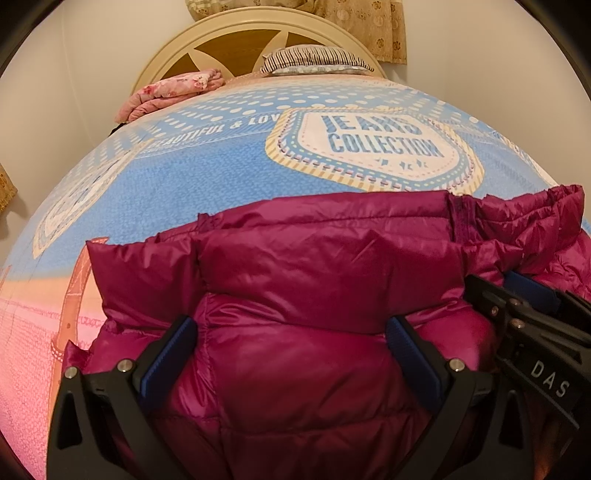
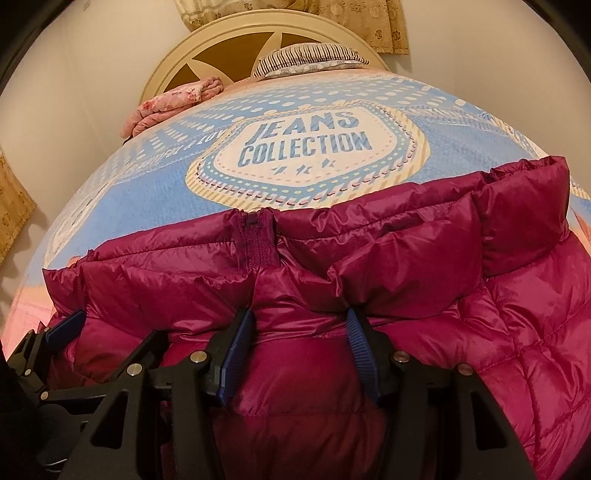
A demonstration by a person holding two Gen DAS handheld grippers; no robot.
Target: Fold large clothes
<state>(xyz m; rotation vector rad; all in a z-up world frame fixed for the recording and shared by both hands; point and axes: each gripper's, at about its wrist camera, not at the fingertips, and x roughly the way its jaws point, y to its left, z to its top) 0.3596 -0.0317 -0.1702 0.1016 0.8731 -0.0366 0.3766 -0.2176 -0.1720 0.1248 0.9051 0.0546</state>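
A magenta quilted down jacket (image 1: pixel 295 266) lies on the bed with its folded upper layer toward me; it also fills the right wrist view (image 2: pixel 369 258), zipper (image 2: pixel 255 247) near the far edge. My left gripper (image 1: pixel 291 354) is wide open, its blue pads set on either side of a puffed fold of the jacket, pressing on it without pinching. My right gripper (image 2: pixel 299 350) is also open, straddling a fold just below the zipper. The right gripper shows at the right edge of the left wrist view (image 1: pixel 532 314), and the left gripper at the lower left of the right wrist view (image 2: pixel 66 332).
The bed carries a blue and pink sheet (image 1: pixel 221 173) printed "JEANS COLLECTION". A pink floral blanket (image 1: pixel 173 92) and a striped pillow (image 1: pixel 314 61) lie at the cream headboard (image 1: pixel 236 33). Walls and beige curtains (image 2: pixel 369 22) stand behind.
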